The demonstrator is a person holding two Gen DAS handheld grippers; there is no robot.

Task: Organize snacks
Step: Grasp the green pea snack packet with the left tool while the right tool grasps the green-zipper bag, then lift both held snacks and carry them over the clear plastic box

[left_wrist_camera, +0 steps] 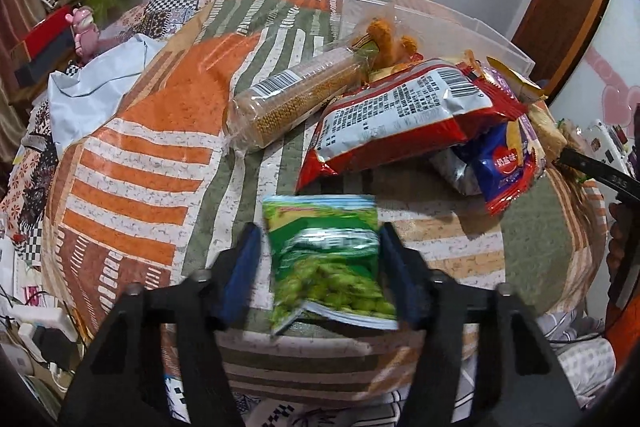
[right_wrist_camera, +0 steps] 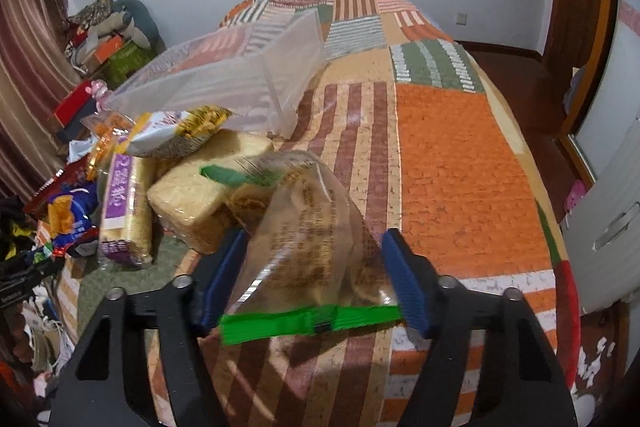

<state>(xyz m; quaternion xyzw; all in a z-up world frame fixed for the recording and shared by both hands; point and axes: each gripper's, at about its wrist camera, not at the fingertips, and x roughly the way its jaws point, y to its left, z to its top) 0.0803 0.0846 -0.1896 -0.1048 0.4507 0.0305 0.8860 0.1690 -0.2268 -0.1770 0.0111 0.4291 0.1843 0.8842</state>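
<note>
Each claw was part-closed on a packet: the left claw (left_wrist_camera: 320, 247) pinched a green bag (left_wrist_camera: 328, 259), the right claw (right_wrist_camera: 314, 259) a clear packet (right_wrist_camera: 312, 239), likely bound for the clear box (right_wrist_camera: 240, 83) ahead.

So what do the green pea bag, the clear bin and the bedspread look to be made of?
Pea bag: glossy printed plastic film, judging by its sheen. Bin: clear rigid plastic; the bedspread's pattern shows through its walls. Bedspread: looks like matte printed fabric, patchwork style.

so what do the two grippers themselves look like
Both match: the left gripper and right gripper have angular matte black frames, silver bolt heads at the joints, and ribbed blue pads lining the fingers. No cables, markings or sleeves are visible.
</note>
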